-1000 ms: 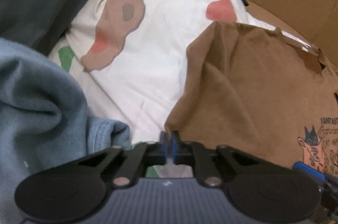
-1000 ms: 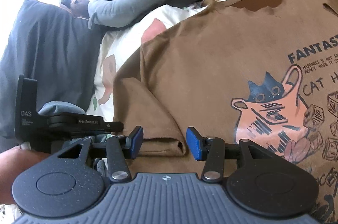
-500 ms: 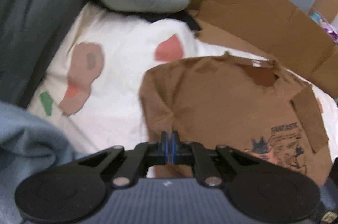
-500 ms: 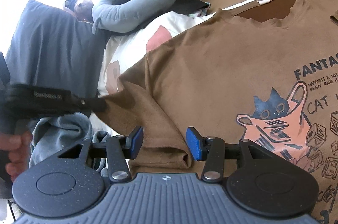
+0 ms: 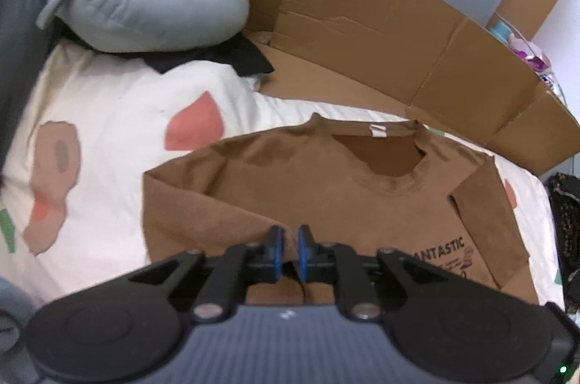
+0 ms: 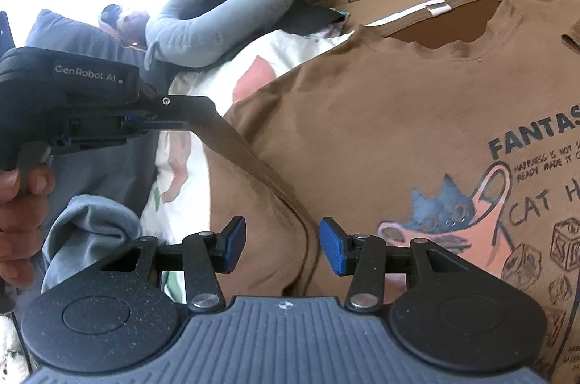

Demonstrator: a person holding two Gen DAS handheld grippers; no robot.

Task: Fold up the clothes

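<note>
- Brown T-shirt (image 5: 308,181) lies face up on the patterned white bedsheet (image 5: 108,116), in front of flattened cardboard (image 5: 362,32); neckline far, right sleeve folded in over the print.
- My left gripper (image 5: 288,248): jaws have just been opening, now a narrow gap. In the right wrist view a taut ridge of brown cloth rises to its tips; can't tell if the pads press on it.
- My right gripper (image 6: 282,248): about half open over the shirt, pads pinching nothing.
- Right wrist view alone shows the cat graphic (image 6: 453,221) close, and my hand (image 6: 18,221) on the left tool.
- Left wrist view alone shows the whole shirt outline and the grey U-pillow (image 5: 145,0).
</note>
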